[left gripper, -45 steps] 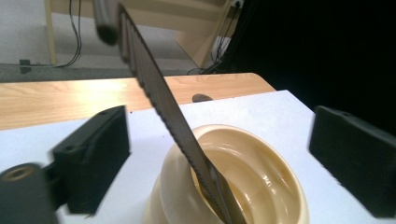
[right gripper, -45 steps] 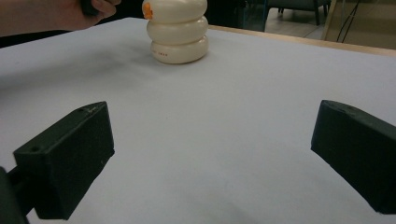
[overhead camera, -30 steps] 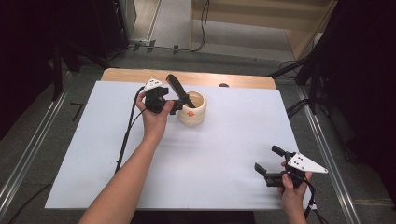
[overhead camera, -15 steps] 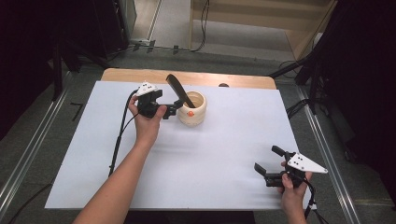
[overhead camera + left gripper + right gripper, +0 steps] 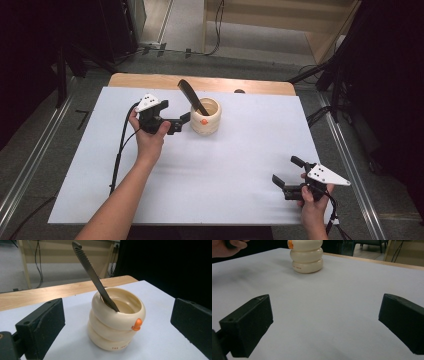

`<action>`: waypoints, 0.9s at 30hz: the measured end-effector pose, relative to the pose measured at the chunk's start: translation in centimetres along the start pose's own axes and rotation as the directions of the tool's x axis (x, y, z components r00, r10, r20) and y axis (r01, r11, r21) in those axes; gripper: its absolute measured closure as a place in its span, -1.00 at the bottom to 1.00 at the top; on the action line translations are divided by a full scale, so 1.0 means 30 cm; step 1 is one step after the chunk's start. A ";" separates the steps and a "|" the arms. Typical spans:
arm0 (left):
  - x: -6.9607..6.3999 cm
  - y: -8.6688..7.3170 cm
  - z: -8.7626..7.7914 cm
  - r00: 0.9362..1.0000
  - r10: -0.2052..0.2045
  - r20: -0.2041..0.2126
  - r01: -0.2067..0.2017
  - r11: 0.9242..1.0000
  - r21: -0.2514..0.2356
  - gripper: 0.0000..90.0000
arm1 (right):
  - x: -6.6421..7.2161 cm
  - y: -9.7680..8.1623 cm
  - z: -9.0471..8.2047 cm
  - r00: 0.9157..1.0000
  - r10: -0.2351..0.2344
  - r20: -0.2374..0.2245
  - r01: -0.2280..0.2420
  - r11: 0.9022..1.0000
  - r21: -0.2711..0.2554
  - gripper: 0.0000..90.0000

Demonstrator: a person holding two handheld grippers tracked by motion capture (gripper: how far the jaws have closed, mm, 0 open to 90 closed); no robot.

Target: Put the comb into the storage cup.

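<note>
A cream ringed cup (image 5: pixel 205 117) with a small orange knob stands at the back middle of the white sheet (image 5: pixel 225 165). A black ridged tool (image 5: pixel 190 95) leans in it, tilted up to the left. My left gripper (image 5: pixel 176 119) is open just left of the cup, jaws pointing at it without touching. In the left gripper view the cup (image 5: pixel 116 320) and the tool (image 5: pixel 92 275) sit between the wide-apart fingers (image 5: pixel 42 327). My right gripper (image 5: pixel 286 171) is open and holds nothing near the front right corner. Its view shows the cup (image 5: pixel 306 257) far off.
A strip of bare wooden tabletop (image 5: pixel 150 81) shows behind the sheet. The left gripper's black cable (image 5: pixel 119 152) trails down the sheet's left side. Metal rails (image 5: pixel 30 165) run along both sides of the table. The other hand (image 5: pixel 232 246) shows at the right gripper view's top left.
My left gripper has drawn back from the cup, leftward and slightly toward the person. The tool stays in the cup. The right gripper has not moved.
</note>
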State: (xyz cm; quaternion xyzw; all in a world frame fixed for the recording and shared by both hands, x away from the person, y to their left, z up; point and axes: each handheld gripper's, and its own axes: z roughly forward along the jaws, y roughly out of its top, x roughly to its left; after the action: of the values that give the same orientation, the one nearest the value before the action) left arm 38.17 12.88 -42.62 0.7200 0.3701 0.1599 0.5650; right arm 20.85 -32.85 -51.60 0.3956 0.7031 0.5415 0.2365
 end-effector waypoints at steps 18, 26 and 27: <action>-0.030 -0.048 -0.129 0.999 0.043 0.004 -0.042 0.999 -0.029 -1.00 | 0.003 0.000 0.001 1.000 0.002 0.005 -0.002 1.000 0.005 -1.00; -0.045 -0.077 -0.179 0.998 0.058 0.006 -0.058 0.998 -0.035 -1.00 | 0.003 0.000 0.001 1.000 -0.002 0.006 0.002 1.000 0.004 -1.00; -0.046 -0.081 -0.185 0.998 0.061 0.008 -0.060 0.998 -0.037 -1.00 | 0.004 0.000 0.001 1.000 0.000 0.007 0.000 1.000 0.005 -1.00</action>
State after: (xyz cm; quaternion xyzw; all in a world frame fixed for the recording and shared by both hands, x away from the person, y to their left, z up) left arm 32.79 15.98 -42.89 0.7211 0.3425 0.1803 0.5746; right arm 20.80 -32.75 -51.59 0.3982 0.7036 0.5384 0.2378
